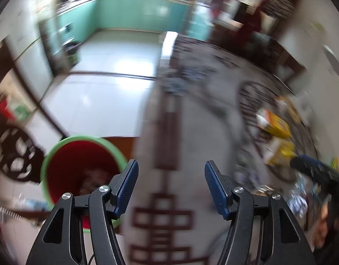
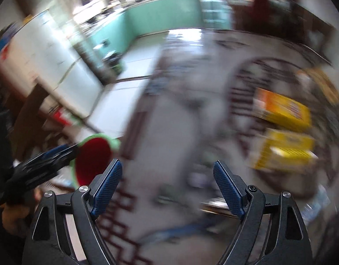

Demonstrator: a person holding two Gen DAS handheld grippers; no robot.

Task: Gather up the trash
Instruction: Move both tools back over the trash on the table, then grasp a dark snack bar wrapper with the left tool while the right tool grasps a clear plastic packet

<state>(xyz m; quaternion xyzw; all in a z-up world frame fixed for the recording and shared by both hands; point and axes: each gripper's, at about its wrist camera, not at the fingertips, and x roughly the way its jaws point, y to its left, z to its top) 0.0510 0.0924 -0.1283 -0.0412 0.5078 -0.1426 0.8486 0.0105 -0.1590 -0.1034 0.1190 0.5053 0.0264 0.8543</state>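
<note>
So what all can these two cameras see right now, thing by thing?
bin: one, green rim, red inside, on the floor left of the rug; something lies in it, too blurred to name.
boxes: two, yellow and orange, on the rug to the right.
small litter: several blurred scraps, bluish-white, on the rug near the right edge; count unclear.
rug: one, grey with dark brown pattern, under both tools.
tiled floor: pale, stretching back to a teal wall.
left tool: black with blue pads, open, holding nothing.
right tool: same colours, open, holding nothing.
</note>
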